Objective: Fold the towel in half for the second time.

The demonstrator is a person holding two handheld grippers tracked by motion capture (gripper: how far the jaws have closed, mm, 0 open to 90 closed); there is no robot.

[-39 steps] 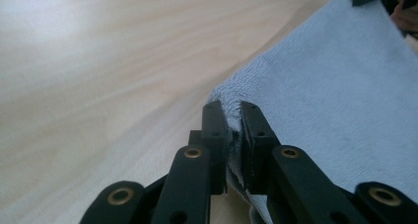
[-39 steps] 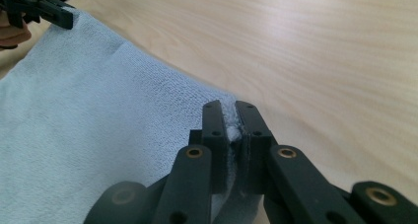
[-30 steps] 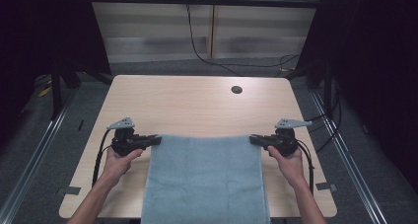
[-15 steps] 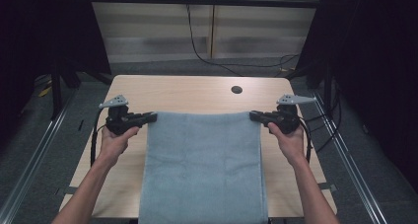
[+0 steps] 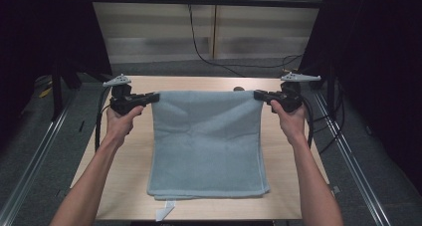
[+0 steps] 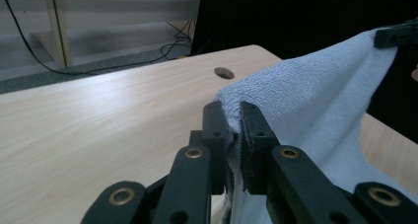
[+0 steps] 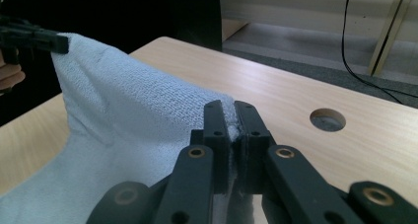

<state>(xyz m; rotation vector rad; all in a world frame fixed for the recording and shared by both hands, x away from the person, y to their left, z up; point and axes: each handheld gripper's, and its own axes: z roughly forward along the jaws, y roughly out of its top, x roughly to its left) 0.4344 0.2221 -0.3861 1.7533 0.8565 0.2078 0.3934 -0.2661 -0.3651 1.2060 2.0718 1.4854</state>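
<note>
Two tools hold my blue towel (image 5: 206,141) by its far corners. My left tool (image 5: 153,97) pinches the corner at ten o'clock, and my right tool (image 5: 260,94) pinches the one at two o'clock. Its top edge is stretched between them, up off the surface (image 5: 124,186). Its bottom end lies on the wood at six o'clock.

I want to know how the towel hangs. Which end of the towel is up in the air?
The far edge of the towel, stretched between the left gripper and the right gripper. The near edge lies on the table.
</note>
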